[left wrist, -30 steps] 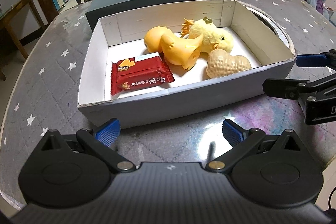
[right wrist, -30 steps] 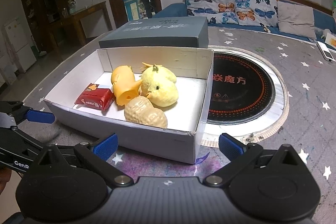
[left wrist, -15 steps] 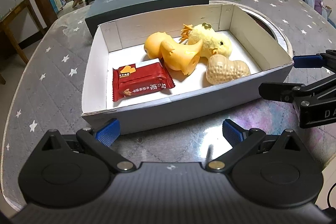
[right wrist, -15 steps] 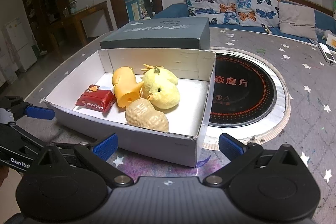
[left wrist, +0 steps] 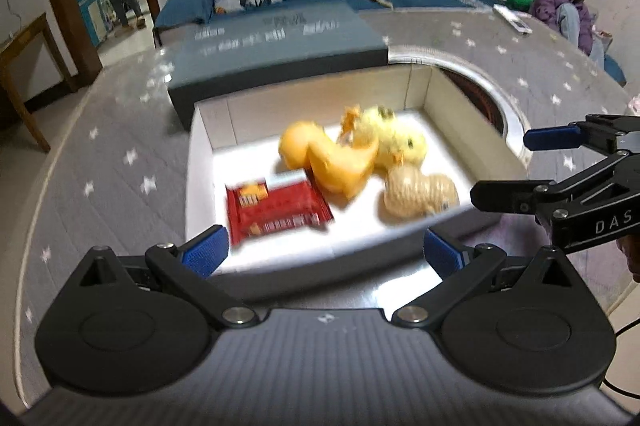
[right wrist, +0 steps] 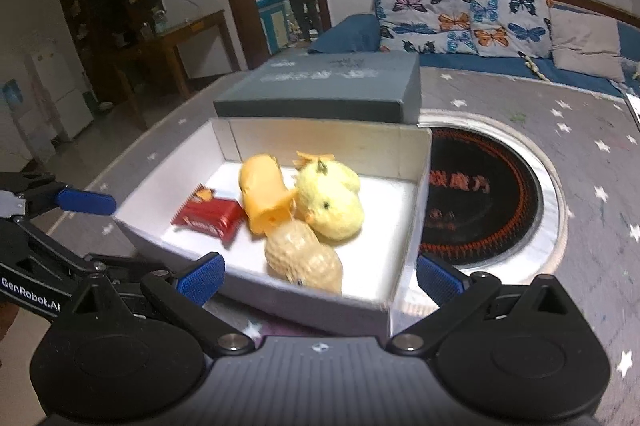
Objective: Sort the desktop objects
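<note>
white box (left wrist: 200, 162) sits on the star-print table (left wrist: 112, 166), open top, holding four things: red snack pack (left wrist: 276, 210) near-left, orange toy (left wrist: 332, 162) mid, yellow chick (left wrist: 392, 142) far-right of it, peanut (left wrist: 420, 194) near-right. orange toy touches chick and lies just beside the peanut; snack pack just beside the orange toy. left view is motion-blurred.

left gripper (left wrist: 324, 252) hangs at the box's near wall, jaws wide apart, nothing between them; left pad overlaps the wall near the snack pack's corner, right pad near the box's near-right corner. the snack pack lies just ahead of the left pad, inside the box.

right gripper (right wrist: 318, 276) is at the near-right corner of the box, jaws also wide apart and empty. in its view peanut (right wrist: 304, 258) is closest, right ahead between the pads; chick (right wrist: 332, 202), orange toy (right wrist: 264, 198) and snack pack (right wrist: 208, 216) farther in. box wall (right wrist: 412, 202) stands between the things and the right pad.

each gripper shows in the other's view: right gripper (left wrist: 516, 166) beside the box's right side, left gripper (right wrist: 86, 202) beside its left side.

grey lid (right wrist: 332, 86) lies touching the box's far wall. round black burner (right wrist: 488, 194) set in the table just right of the box. open table left of the box and right of the burner; table edge curves near on the left.
</note>
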The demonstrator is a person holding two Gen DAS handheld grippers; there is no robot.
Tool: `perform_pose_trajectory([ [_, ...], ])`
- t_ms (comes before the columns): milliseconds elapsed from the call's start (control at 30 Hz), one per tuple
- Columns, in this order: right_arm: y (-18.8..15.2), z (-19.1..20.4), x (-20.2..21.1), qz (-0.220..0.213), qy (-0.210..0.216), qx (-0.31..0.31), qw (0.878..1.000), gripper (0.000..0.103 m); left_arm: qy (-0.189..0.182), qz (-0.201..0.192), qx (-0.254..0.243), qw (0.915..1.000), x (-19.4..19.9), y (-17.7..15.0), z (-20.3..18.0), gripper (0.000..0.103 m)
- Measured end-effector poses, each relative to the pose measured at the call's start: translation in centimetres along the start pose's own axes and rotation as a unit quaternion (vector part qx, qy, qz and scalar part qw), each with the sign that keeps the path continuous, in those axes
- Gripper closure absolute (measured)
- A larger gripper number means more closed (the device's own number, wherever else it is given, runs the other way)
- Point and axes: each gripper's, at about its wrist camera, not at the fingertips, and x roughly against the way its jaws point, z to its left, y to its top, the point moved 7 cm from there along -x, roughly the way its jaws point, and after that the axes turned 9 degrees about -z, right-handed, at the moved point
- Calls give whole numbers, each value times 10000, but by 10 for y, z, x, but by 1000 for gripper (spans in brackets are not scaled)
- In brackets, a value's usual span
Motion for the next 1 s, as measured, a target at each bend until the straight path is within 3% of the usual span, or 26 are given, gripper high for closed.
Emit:
perform_pose_trajectory([
  [500, 84, -29, -60, -207, -234, 130, 9994, 0, 618, -205, 410, 9970, -63, 73, 66, 0],
  [1000, 133, -72, -143, -80, -416, -301, 9987, 0, 735, -429, 500, 9951, -120, 130, 105, 0],
])
